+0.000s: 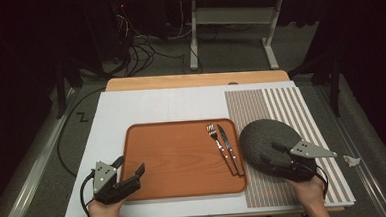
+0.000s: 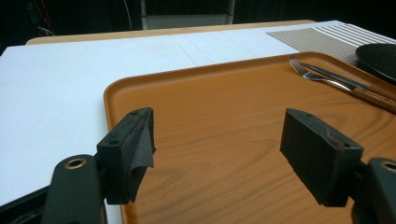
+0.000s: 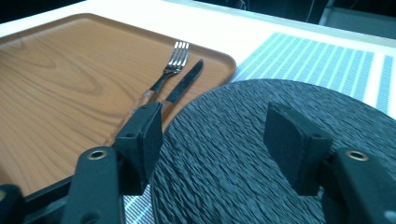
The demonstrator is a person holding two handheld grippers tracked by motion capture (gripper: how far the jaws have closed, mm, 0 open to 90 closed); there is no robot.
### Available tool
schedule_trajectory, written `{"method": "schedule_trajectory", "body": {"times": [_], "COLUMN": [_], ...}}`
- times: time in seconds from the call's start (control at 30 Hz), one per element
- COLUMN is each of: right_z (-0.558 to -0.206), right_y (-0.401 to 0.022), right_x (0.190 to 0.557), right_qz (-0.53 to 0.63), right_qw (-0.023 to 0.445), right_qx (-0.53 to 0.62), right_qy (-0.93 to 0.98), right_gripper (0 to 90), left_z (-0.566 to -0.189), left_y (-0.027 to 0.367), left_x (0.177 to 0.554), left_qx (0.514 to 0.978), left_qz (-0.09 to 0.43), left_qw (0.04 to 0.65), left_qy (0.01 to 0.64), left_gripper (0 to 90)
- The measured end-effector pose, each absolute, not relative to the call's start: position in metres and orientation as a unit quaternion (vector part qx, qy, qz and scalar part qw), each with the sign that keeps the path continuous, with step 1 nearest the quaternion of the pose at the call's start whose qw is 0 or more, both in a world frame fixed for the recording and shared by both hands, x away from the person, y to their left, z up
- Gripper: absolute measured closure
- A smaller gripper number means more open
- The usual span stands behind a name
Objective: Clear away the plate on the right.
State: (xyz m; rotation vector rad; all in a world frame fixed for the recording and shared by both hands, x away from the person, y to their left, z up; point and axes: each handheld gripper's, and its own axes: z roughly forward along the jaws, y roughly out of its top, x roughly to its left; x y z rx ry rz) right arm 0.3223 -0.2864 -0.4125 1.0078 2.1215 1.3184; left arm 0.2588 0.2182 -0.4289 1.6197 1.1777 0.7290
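An orange wooden tray [image 1: 173, 159] [image 2: 224, 93] [image 3: 60, 70] lies in the middle of the table. A fork [image 1: 214, 135] [image 2: 310, 75] [image 3: 172, 63] and a knife [image 1: 227, 143] [image 2: 329, 71] [image 3: 187, 81] with wooden handles rest side by side at the tray's right end. A dark round textured plate [image 1: 260, 135] [image 3: 327, 102] sits on a striped placemat [image 1: 280, 99] right of the tray. My left gripper [image 1: 130, 167] [image 2: 217, 126] is open over the tray's near left corner, nothing between its jaws. My right gripper [image 1: 269, 153] [image 3: 215, 126] is open just above the plate's near side, jaws apart and gripping nothing.
A white board [image 1: 156, 105] covers the wooden table [image 1: 194, 80] under the tray and placemat. A small white scrap [image 1: 351, 160] lies at the placemat's right edge. Beyond the table are a dark floor, cables and a white stand [image 1: 193, 38].
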Motion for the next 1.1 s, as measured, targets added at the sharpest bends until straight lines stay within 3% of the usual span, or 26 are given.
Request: {"method": "schedule_trajectory", "body": {"times": [0.5,1.1], "right_z": [-0.423,-0.431], "right_y": [-0.300,-0.295], "right_x": [0.312,0.298], "right_qz": [0.463,0.432], "right_qw": [0.233,0.244], "right_qx": [0.369,0.340], "right_qy": [0.771,0.799], "right_gripper": [34.6,35.8], "left_z": [-0.429,-0.429], "left_y": [0.218,0.216], "left_x": [0.259,0.259], "left_qx": [0.663,0.670], "left_qz": [0.299,0.301], "left_qw": [0.487,0.480], "left_qy": [0.485,0.479], "left_gripper": [26.4,26.4]}}
